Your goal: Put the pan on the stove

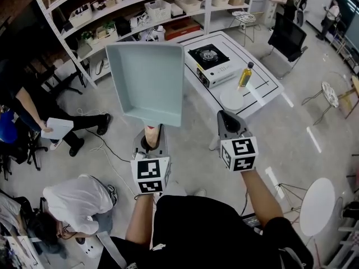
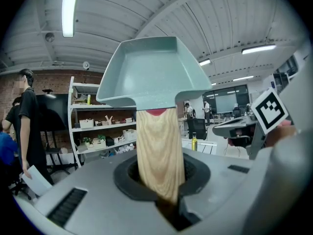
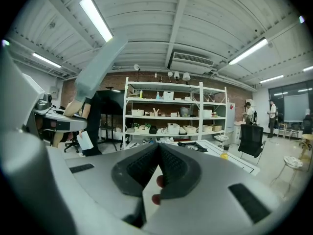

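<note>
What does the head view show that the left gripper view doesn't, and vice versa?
Only the head view: the stove on the white table, its burner bare, and a person crouching on the floor. Only the left gripper view: a close look at the left gripper with its jaws closed on the wooden handle, plus the ceiling lights. Both: the pan held up in the air, the shelves and the yellow bottle.

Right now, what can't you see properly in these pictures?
The pan: the right gripper view shows it only side-on, so its inside is hidden there.
The stove: lit or not is too small to tell in the head view; the left gripper view misses it, likely behind the pan's wooden handle.
The bottle: label too small in every view.
</note>
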